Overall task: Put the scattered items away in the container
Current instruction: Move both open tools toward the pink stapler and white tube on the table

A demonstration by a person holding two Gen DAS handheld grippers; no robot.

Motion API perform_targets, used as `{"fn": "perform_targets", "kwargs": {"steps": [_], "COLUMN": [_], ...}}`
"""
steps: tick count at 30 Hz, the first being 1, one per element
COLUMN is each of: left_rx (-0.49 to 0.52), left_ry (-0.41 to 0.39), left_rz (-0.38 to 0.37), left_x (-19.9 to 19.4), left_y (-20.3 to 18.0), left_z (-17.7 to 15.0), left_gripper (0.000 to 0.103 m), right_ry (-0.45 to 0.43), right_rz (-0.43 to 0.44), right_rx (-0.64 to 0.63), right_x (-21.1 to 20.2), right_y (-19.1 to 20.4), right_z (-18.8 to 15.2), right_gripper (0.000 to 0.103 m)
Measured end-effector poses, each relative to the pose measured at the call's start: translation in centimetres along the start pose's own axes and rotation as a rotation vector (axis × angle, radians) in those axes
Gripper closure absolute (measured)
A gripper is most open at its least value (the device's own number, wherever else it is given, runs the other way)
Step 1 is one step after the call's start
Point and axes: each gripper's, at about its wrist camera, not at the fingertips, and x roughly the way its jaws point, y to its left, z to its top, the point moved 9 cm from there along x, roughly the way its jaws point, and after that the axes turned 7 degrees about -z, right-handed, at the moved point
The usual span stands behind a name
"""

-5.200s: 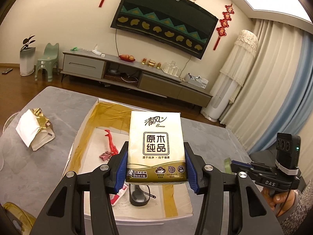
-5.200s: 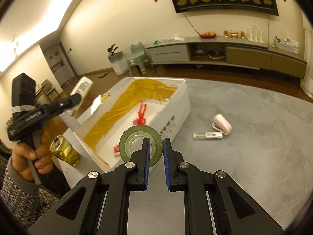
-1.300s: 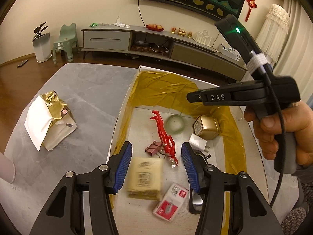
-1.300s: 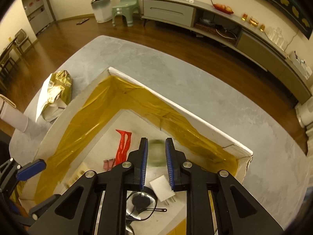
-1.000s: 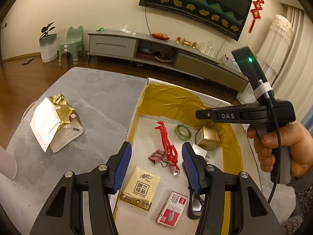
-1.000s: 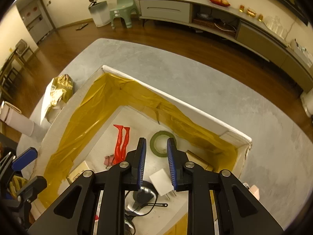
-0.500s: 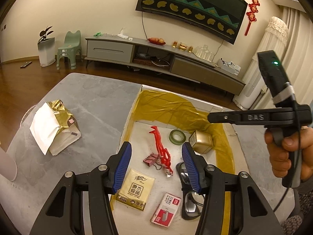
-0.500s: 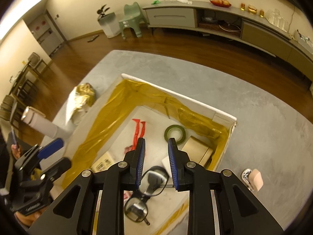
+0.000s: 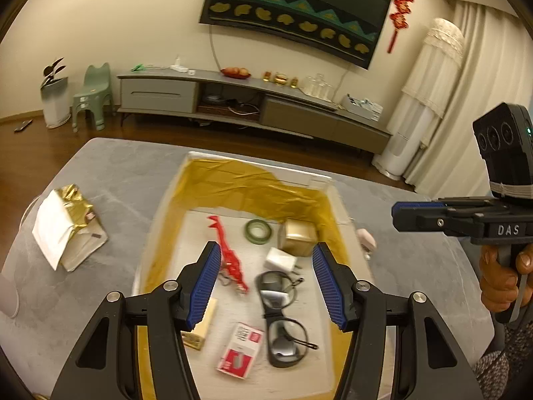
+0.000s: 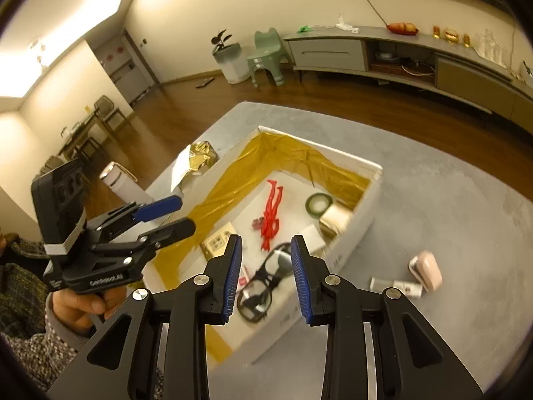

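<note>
1. Now your left gripper [image 9: 266,280] hangs over the box [image 9: 339,206] with its fingers spread and nothing between them; the tissue pack [image 9: 200,330] lies on the box floor just under the left finger [image 9: 205,283].
2. Your right gripper [image 10: 266,276] is also spread and empty, above the box's near wall; the glasses [image 10: 263,280] show in the gap between its fingers.
3. The tape roll [image 9: 258,231] lies flat at the far end of the box, beside a gold cube [image 9: 297,236] and well apart from both grippers.
4. The box is white with crinkled gold foil lining; inside too are a red plastic clip [image 9: 230,256], a white plug [image 9: 279,260] and a red-and-white carton [image 9: 240,350], its print too blurred to read.
5. Outside on the grey bench [image 10: 449,216] lie a pink stapler [image 10: 428,270] and a clear tube [image 10: 396,287], touching each other, right of the box.
6. The right gripper's body reads "DAS".
</note>
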Motion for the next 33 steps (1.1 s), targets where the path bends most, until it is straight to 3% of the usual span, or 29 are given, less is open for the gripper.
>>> {"fn": "perform_targets", "kwargs": {"steps": [10, 21, 33], "left_rx": [0.099, 0.217, 0.275], "left_ry": [0.033, 0.121, 0.212], "left_rz": [-0.055, -0.103, -0.092], "left_x": [1.2, 4.7, 10.1], "left_y": [-6.8, -14.4, -18.9], "left_z": [-0.4, -2.2, -4.9], "left_gripper": [0.041, 0.037, 0.029], "right_ry": [-0.07, -0.095, -0.121], "right_rz": [0.039, 0.075, 0.046], "right_rx": [0.089, 0.225, 0.372], "right_x": [-3.8, -5.1, -6.3], "right_y": [-3.0, -7.0, -13.6], "right_z": [-3.2, -6.2, -9.0], "right_gripper": [0.07, 0.07, 0.067]}}
